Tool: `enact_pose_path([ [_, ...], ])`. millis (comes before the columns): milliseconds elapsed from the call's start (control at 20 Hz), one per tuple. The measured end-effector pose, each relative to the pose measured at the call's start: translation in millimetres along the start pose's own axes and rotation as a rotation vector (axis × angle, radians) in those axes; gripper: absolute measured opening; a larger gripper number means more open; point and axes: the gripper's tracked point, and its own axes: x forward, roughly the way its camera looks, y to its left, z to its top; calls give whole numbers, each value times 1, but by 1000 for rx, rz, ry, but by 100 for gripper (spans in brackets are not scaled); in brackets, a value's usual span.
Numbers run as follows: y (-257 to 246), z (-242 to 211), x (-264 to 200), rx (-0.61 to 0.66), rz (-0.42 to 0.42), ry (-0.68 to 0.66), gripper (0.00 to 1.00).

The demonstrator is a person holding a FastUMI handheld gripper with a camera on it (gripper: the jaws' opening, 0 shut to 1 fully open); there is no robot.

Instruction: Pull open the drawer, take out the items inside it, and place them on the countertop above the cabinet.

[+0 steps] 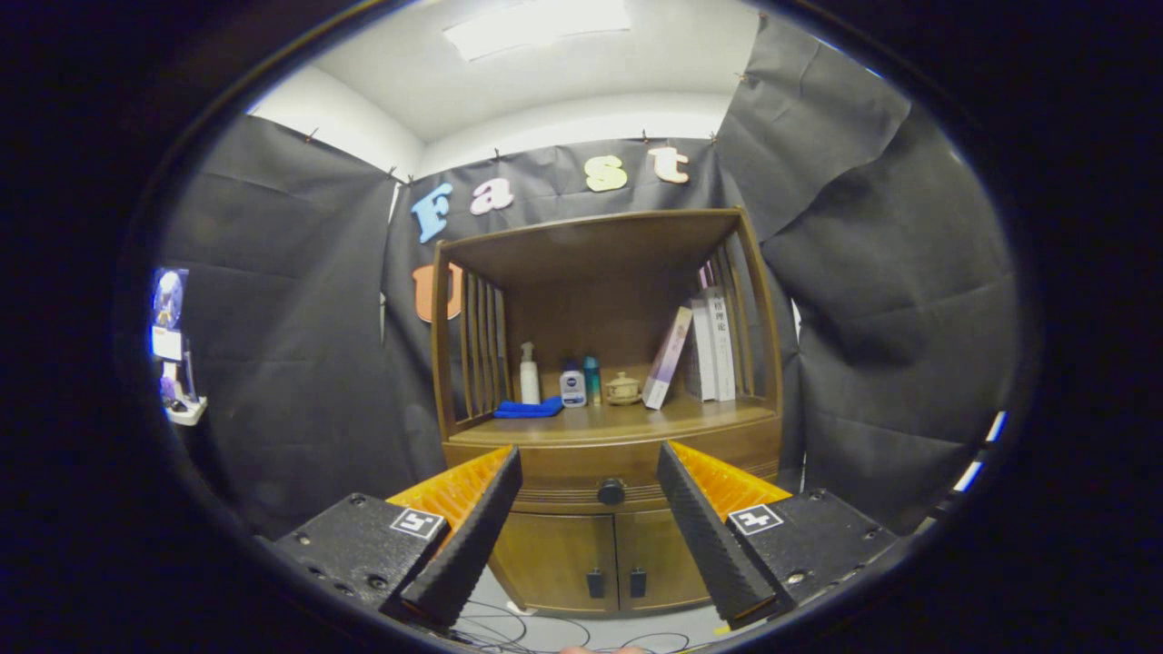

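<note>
- The claw [589, 472] hangs in the air in front of a wooden cabinet [607, 400], its two fingers spread wide apart and grasping nothing.
- Between the fingertips and beyond them sits the drawer [581, 477], closed flush with the cabinet front, and its dark round knob [611, 491] lies in the gap between the fingers, a little nearer the right one.
- What lies inside the drawer cannot be told, since it is closed.
- Just above the drawer runs the bench [627, 422], the flat wooden top under the cabinet's open shelf frame.
- On the bench, toward its left, a folded blue cloth [528, 410] lies flat, and a white spray bottle [529, 373] stands upright just behind it.
- Beside the spray bottle stand a small white-and-blue bottle [572, 385] and a slim teal bottle [591, 379], close together.
- Next to them sits a small lidded pot [622, 389] of pale tan.
- To the right, one book [667, 358] leans tilted, and several upright books [713, 345] stand against the slatted side.
- Below the drawer are two cabinet doors [595, 559], both closed, with dark handles side by side at the middle.
- Thin cables [509, 629] trail on the floor before the cabinet.
</note>
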Motion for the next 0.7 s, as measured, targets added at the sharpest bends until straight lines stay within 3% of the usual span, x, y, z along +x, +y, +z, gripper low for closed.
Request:
enact_pose_path([
  [700, -24, -90, 121, 26, -59, 175, 98],
])
